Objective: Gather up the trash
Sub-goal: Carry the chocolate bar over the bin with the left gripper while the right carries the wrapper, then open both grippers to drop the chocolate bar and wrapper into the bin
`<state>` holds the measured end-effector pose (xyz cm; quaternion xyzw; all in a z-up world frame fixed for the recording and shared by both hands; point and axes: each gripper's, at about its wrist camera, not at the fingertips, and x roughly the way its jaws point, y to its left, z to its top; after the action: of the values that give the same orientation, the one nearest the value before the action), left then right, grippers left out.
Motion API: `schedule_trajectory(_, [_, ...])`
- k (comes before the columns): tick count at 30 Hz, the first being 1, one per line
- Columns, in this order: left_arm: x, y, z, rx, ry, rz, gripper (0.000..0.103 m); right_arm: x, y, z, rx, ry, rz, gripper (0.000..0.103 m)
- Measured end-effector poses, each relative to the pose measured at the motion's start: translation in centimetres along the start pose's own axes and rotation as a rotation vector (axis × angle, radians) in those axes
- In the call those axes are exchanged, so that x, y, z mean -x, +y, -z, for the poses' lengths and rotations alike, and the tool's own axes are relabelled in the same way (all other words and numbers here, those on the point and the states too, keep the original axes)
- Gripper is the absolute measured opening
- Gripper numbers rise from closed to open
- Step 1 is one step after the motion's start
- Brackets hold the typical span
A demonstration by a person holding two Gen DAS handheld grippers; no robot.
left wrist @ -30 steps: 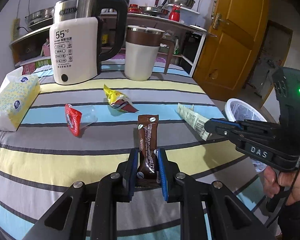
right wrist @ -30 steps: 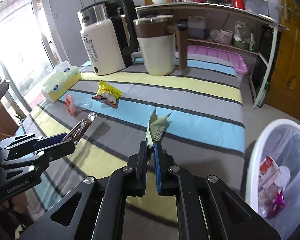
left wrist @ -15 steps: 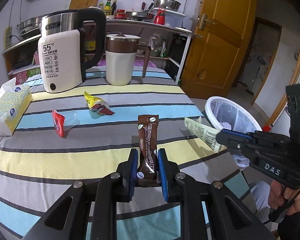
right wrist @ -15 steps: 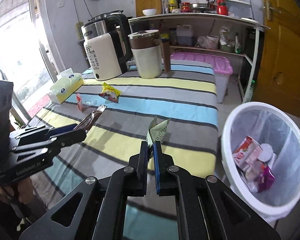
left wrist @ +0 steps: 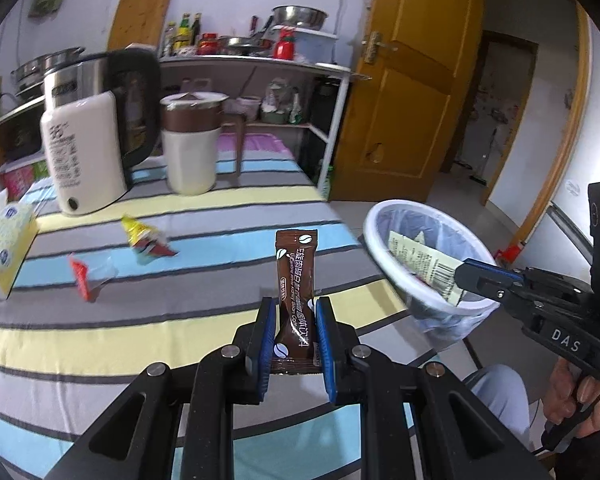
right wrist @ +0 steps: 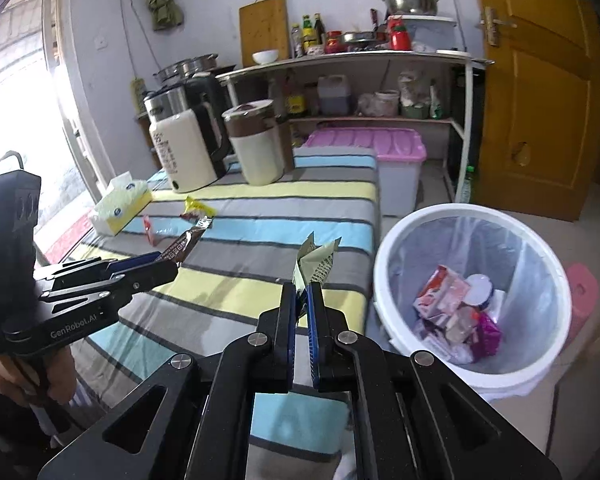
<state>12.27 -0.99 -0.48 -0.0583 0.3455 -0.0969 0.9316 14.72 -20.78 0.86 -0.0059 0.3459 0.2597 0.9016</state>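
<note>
My left gripper [left wrist: 296, 312] is shut on a brown coffee sachet [left wrist: 295, 280], held upright above the striped table [left wrist: 180, 320]. My right gripper [right wrist: 301, 294] is shut on a pale green torn packet [right wrist: 315, 266]; in the left wrist view that packet [left wrist: 420, 260] hangs in front of the white trash bin [left wrist: 384, 264]. The bin [right wrist: 396, 320] stands on the floor right of the table and holds several wrappers [right wrist: 456, 312]. A yellow wrapper [left wrist: 144, 236] and a red-and-clear wrapper [left wrist: 86, 276] lie on the table.
A white kettle [left wrist: 88, 156], a cream-and-brown jug [left wrist: 190, 148] and a tissue box [left wrist: 2, 248] stand at the table's far side. A shelf rack [right wrist: 380, 92] and a pink-lidded crate [right wrist: 380, 148] stand behind. An orange door [right wrist: 540, 92] is at the right.
Both grippers have pulled back and swung right with their packets. The trash bin has come into fuller view, and the pale green packet is now near the bin's rim.
</note>
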Motion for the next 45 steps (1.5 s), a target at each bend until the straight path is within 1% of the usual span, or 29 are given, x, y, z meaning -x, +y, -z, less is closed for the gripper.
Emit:
schedule_trajectory(12, [-1.2, -5.2, -1.8, -0.061, -0.024, 0.101, 0.021, 3.3, -3.7, -0.2, -0.064, -0.065, 0.091, 0.005])
schedule_trajectory(20, [-2.3, -7.7, -2.5, -0.09, -0.022, 0.142, 0.021, 4.6, -6.2, -0.1, -0.101, -0.084, 0.142, 0.005])
schedule_trajectory(32, [-4.7, -10.8, -3.5, -0.132, -0.01, 0.189, 0.021, 4.6, -8.7, 0.4, -0.142, -0.08, 0.18, 0.005])
schedule_trajectory(45, [-9.2, -12.8, -4.0, -0.16, 0.051, 0.23, 0.021, 3.1, -11.9, 1.1, -0.199, -0.048, 0.213, 0.005])
